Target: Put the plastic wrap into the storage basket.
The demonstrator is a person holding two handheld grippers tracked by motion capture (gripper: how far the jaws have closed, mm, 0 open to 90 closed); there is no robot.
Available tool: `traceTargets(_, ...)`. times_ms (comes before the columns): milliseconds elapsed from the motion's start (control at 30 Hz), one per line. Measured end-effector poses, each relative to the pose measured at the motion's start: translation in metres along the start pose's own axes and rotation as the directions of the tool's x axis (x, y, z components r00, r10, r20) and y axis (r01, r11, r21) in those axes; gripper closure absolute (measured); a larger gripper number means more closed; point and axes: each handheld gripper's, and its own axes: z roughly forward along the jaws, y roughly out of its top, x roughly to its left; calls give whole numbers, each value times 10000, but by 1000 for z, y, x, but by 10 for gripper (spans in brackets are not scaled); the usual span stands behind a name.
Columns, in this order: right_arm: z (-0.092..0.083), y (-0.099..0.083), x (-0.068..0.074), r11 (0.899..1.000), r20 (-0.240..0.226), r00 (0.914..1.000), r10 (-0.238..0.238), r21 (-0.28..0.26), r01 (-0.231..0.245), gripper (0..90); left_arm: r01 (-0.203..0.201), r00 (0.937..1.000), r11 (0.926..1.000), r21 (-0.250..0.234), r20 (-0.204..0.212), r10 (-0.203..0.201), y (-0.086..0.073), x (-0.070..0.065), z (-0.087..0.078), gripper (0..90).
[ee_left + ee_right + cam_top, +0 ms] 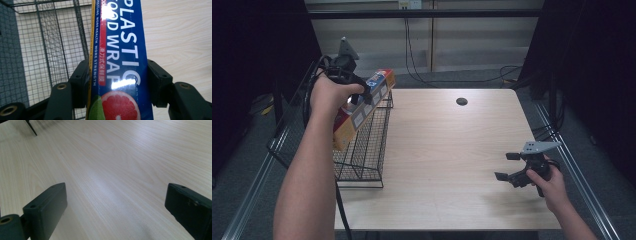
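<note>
Gripping the box [362, 107] across its width at upper left, the left gripper [362, 95] is risking snagging it on the basket [362, 160] rim, while the right gripper [511, 167] is idling open at lower right.

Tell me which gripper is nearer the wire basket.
Left. The left gripper holds the plastic wrap box right above the wire basket; the right gripper hovers across the table.
</note>
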Motion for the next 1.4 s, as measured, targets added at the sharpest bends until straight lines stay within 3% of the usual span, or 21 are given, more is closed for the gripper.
traceTargets(467, 1, 0, 2, 10000, 17, 10000, -5, 10, 5, 41, 631, 9975, 9980, -36, -316, -632, -13, 30, -20, 445)
traceTargets(833, 1, 0, 2, 10000, 22, 10000, -14, 24, 14, 41, 1173, 9920, 9931, -64, -457, -1175, -19, 47, -23, 445)
traceTargets(1167, 1, 0, 2, 10000, 23, 10000, -16, 7, 16, 41, 1602, 9832, 9863, -402, -822, -1630, -23, 59, -35, 445)
traceTargets(1300, 1, 0, 2, 10000, 43, 10000, -27, 1, 27, 41, 1842, 9770, 9816, -501, -1001, -1885, -26, 66, -37, 445)
traceTargets(1400, 1, 0, 2, 10000, 38, 10000, -51, -3, 51, 41, 2081, 9675, 9767, -533, -1354, -2135, -30, 73, -38, 445)
